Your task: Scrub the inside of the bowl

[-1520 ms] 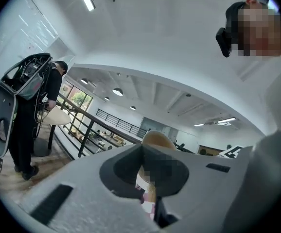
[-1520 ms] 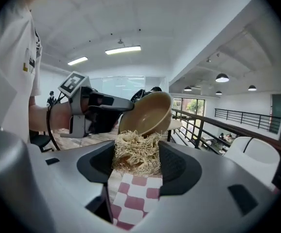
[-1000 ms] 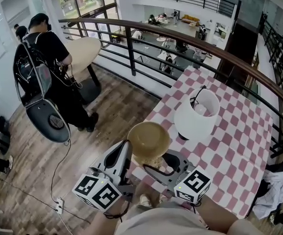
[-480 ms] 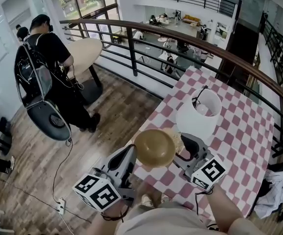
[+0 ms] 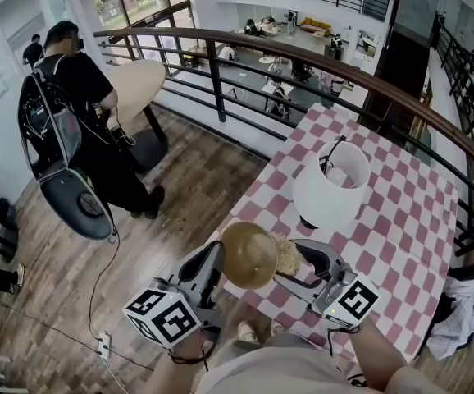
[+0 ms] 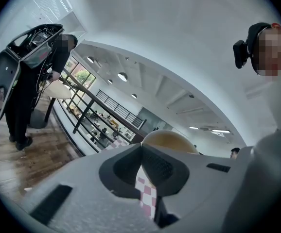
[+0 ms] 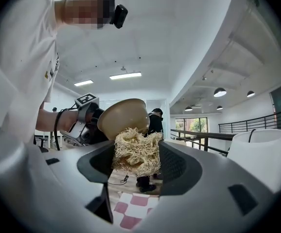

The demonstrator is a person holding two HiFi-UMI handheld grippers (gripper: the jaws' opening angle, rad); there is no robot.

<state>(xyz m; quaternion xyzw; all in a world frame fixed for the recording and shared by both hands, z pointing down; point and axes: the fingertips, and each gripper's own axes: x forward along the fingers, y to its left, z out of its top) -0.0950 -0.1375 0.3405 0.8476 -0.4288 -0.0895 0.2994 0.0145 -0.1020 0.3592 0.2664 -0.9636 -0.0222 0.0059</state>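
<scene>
Overhead, the left gripper (image 5: 218,253) pinches a tan round bowl (image 5: 249,255) by its rim. Only its own view shows the right gripper (image 7: 136,150) clamping a straw-coloured fibrous scrubber (image 7: 131,160) beside that bowl.

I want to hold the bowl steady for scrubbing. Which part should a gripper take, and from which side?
Take the bowl by its thin rim, from the side away from the fibre scrubber, as the left gripper does. The rounded outside likely gives jaws no hold, and the inside should stay free for the right gripper to scrub.
</scene>
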